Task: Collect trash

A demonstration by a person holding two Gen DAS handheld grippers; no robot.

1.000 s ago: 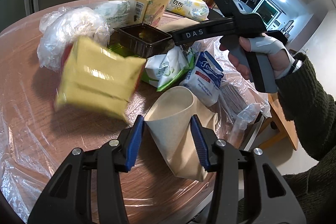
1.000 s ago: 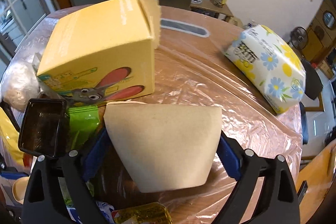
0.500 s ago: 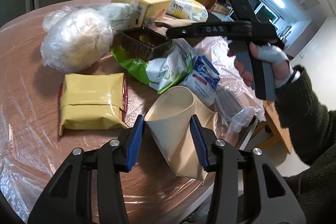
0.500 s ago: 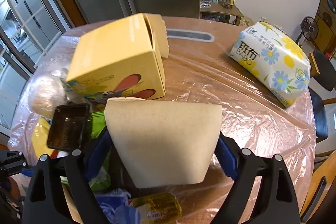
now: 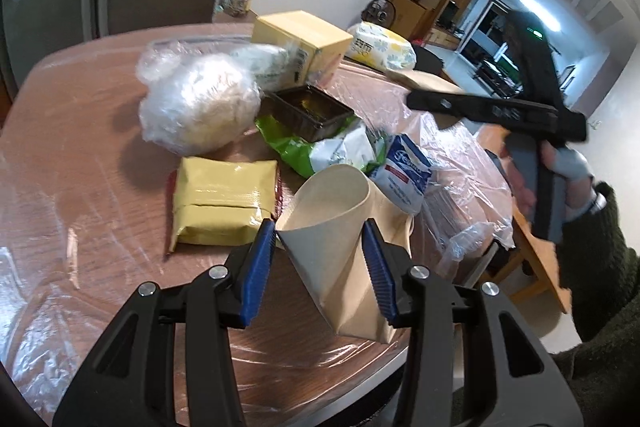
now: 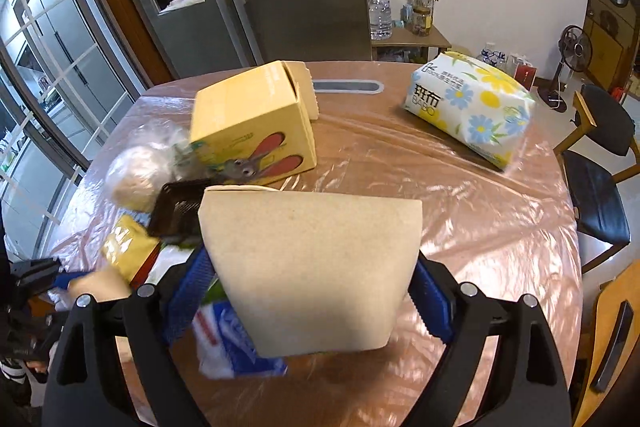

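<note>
Both claws grip kraft-paper pieces: left gripper point(image 5: 320, 267) pinches a beige folded paper bag point(image 5: 340, 223) above the plastic-covered round wooden table point(image 5: 80, 131); right gripper point(image 6: 310, 291) clamps a flat tan paper pouch point(image 6: 316, 271), its jaws having just narrowed, over the trash pile.

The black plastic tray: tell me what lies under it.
The black plastic tray rests on a crumpled green and white wrapper, which sticks out toward the camera. What is beneath the tray's far side is covered. A yellow carton stands behind it.
</note>
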